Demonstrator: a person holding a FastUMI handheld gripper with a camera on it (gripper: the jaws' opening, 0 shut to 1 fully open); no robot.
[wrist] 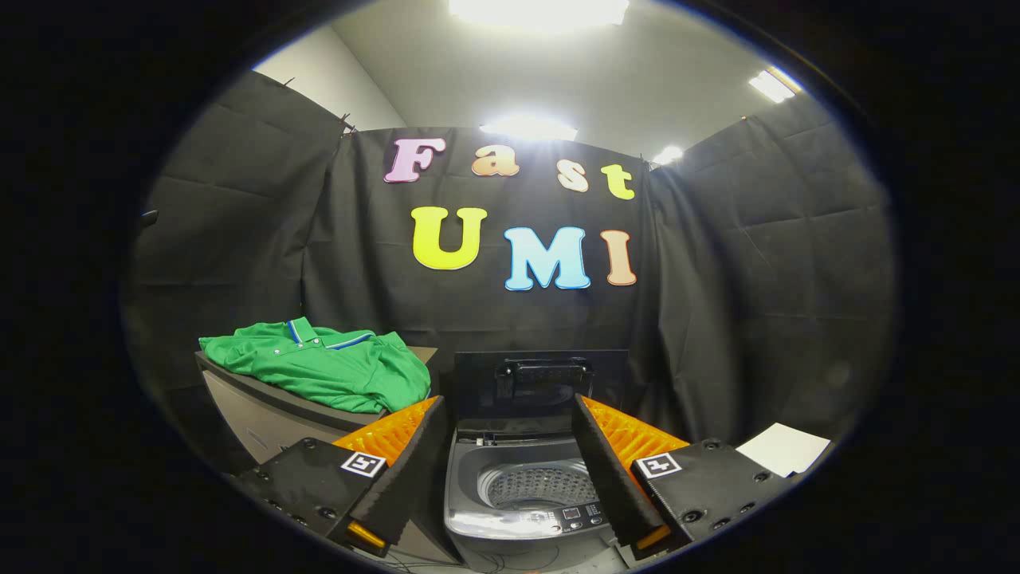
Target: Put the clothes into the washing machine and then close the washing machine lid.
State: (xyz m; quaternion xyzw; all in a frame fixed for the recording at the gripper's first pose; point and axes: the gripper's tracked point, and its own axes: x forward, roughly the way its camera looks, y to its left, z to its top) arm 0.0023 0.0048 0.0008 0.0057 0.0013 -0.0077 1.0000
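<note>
Gripper view: gripper (510,470) fingers apart, washer (522,494) lid (542,383) up between; green shirt (327,367) beside

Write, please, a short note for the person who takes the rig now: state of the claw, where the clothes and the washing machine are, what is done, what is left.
Claw: open, holding nothing, fingers spread wide, aimed at the washing machine.
Washing machine: just ahead, between the fingers. Its lid stands up open; the drum looks empty.
Clothes: one green polo shirt lies on the grey cabinet beside the machine, beyond the left finger, untouched.
Done: nothing yet, apart from the lid being open.
Left: grasp the shirt, drop it into the drum, then close the lid.
</note>
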